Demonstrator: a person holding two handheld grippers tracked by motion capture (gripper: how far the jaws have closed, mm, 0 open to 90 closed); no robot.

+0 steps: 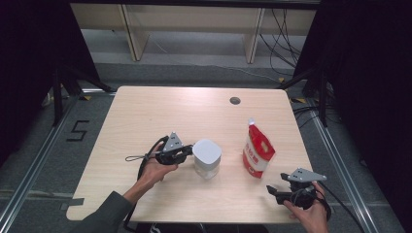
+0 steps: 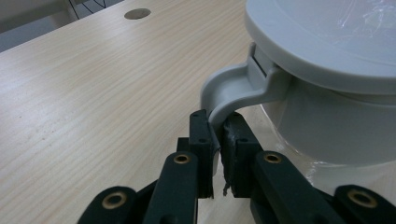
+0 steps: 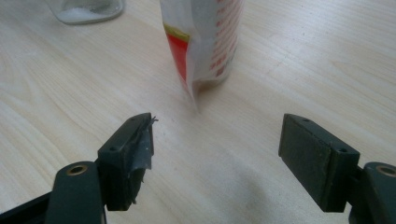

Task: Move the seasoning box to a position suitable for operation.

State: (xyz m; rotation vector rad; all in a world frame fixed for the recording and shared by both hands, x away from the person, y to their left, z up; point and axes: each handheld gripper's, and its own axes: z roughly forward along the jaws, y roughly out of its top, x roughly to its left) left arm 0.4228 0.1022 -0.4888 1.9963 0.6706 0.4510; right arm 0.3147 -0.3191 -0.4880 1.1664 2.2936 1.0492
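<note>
Table [image 1: 145,116]: pale wood-grain top with rounded corners and a small round cable hole at the far edge. It looks smooth, so I judge the jar could skid across it if I tug sideways.
Pouch [image 1: 257,151]: red and white plastic stand-up bag with a white cap, soft and crinkled. It stands just right of the jar and in front of my right tool. I judge it top-heavy; a brush from either tool would tip it.
Jar [image 1: 207,164]: clear jar, a little white powder at the bottom, under a broad grey lid with rounded corners, near the table's middle.
Left tool [image 2: 219,140]: my black jaws are pinched nearly shut on the jar's lid tab.
Right tool [image 3: 215,154]: jaws spread wide, holding nothing, low over bare table near the front right corner.
Lid tab [image 2: 229,91]: curved grey plastic hook, smooth and thin. I hold only its lower end, so I judge it may slip free, or the jar may tilt and spill if I lift.
</note>
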